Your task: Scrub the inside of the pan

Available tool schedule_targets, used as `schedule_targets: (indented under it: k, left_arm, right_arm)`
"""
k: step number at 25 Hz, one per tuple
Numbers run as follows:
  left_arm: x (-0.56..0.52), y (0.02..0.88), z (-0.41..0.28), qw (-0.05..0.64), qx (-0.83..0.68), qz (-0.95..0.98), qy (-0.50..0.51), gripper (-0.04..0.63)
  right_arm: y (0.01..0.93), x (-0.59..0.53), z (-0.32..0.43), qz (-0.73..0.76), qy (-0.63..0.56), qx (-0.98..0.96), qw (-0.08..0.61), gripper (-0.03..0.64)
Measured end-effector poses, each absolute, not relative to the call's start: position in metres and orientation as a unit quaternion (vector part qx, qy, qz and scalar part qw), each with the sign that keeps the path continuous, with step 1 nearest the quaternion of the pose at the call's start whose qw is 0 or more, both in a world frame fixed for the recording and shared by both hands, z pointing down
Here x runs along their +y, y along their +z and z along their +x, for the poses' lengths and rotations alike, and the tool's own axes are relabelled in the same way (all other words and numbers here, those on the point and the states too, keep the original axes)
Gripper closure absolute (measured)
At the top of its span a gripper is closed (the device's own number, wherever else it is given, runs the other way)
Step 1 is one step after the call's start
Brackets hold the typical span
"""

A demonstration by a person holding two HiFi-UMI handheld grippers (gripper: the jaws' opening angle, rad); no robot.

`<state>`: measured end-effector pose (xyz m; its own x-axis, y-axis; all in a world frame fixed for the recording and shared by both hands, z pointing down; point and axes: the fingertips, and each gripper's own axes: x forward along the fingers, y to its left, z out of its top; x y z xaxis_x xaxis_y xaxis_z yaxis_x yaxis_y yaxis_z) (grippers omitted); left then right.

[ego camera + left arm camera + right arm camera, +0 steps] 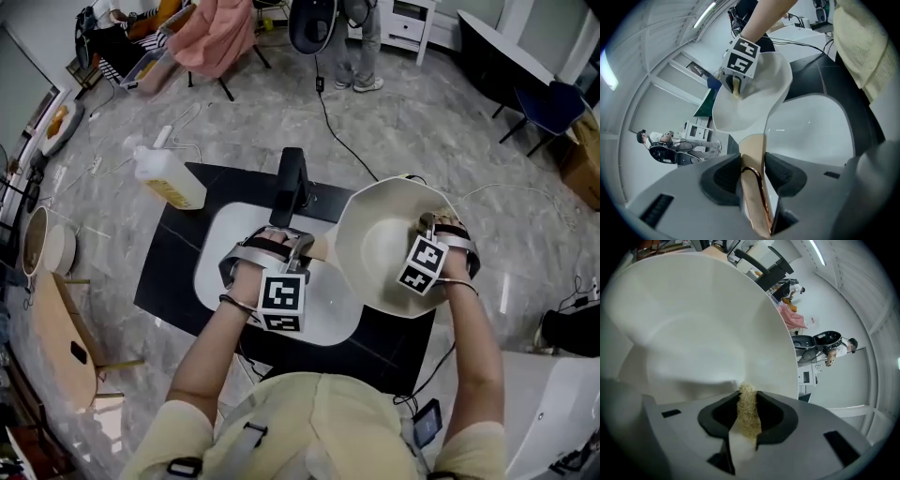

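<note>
Our left gripper [753, 172] grips the wooden handle [753, 152] of the pan [370, 248], which tilts above the right edge of the sink [211, 258]. Our right gripper [748, 414] pinches a scrubber [747, 397] inside that pan.

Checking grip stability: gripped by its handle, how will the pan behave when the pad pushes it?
The pan is probably stiff: its wall shows no dent near the pad. Clamped at the handle by the left gripper, it may pivot. Its smooth wall looks slippery.

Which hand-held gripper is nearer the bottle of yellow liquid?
Left. The left hand-held gripper clamps the pan handle, right of the bottle; the right hand-held gripper, holding a scrub pad, is farther right, inside the pan.
</note>
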<state>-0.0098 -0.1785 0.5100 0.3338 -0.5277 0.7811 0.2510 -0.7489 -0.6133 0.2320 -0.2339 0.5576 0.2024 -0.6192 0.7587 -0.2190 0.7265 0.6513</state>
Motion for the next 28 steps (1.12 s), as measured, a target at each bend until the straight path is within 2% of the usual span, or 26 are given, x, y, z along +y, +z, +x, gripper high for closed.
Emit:
schedule_targets:
  k: [14, 22, 28]
  left_arm:
    - [-0.178, 0.51, -0.01, 0.338, 0.088, -0.739, -0.576, 0.431]
    - [-0.177, 0.509, -0.009, 0.34, 0.088, -0.737, -0.578, 0.431]
    - [-0.176, 0.509, -0.008, 0.341, 0.087, -0.736, -0.579, 0.431]
  right_arm:
    - [0.57, -0.165, 0.246, 0.299, 0.056, -0.586, 0.751, 0.506]
    - [0.569, -0.126, 0.233, 0.247, 0.146, -0.588, 0.756, 0.506]
    - [0.565, -0.097, 0.21, 0.197, 0.214, -0.618, 0.73, 0.506]
